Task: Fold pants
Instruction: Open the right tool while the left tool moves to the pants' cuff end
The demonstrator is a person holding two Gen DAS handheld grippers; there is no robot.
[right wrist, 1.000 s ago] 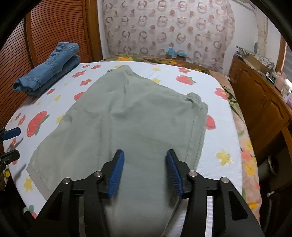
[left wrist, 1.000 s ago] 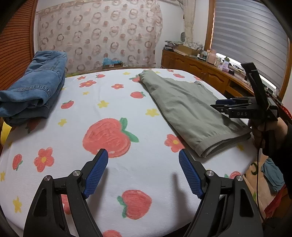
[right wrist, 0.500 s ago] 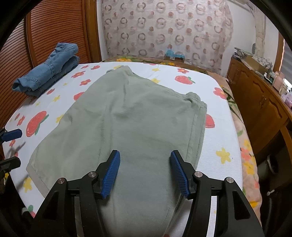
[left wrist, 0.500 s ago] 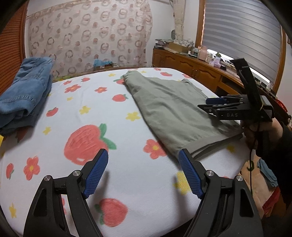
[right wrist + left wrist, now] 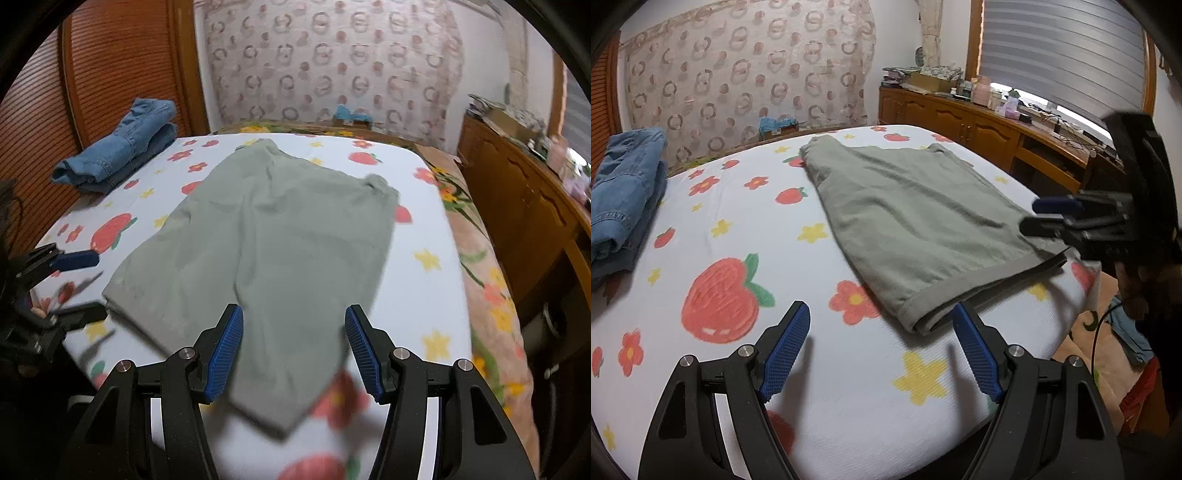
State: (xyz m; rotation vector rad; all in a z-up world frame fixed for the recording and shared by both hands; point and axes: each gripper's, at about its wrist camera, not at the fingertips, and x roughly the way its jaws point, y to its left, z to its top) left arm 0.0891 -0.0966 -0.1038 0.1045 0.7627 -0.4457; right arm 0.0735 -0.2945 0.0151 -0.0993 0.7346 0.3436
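Grey-green pants (image 5: 916, 221) lie folded lengthwise on the strawberry-print bed (image 5: 738, 229), waistband far, hems near. My left gripper (image 5: 882, 334) is open over the sheet, its right finger beside the near hem corner, nothing between the pads. My right gripper (image 5: 293, 339) is open above the pants (image 5: 280, 251) near the hem end, with the cloth lying below and between the fingers, not pinched. From the left wrist view the right gripper (image 5: 1041, 216) hovers at the pants' right hem corner. The left gripper (image 5: 79, 282) shows at the left edge of the right wrist view.
Folded blue jeans (image 5: 624, 199) are stacked at the bed's far left (image 5: 118, 147). A wooden cabinet (image 5: 997, 136) with clutter runs along the right wall under a blind. Clothes lie on the floor (image 5: 1126, 332) past the bed's right edge. A slatted wooden panel (image 5: 110, 74) stands behind the jeans.
The left gripper has slid right along the bed toward the pants' hem corner. The right gripper has pulled back toward the hem end, and its jaws stand slightly wider.
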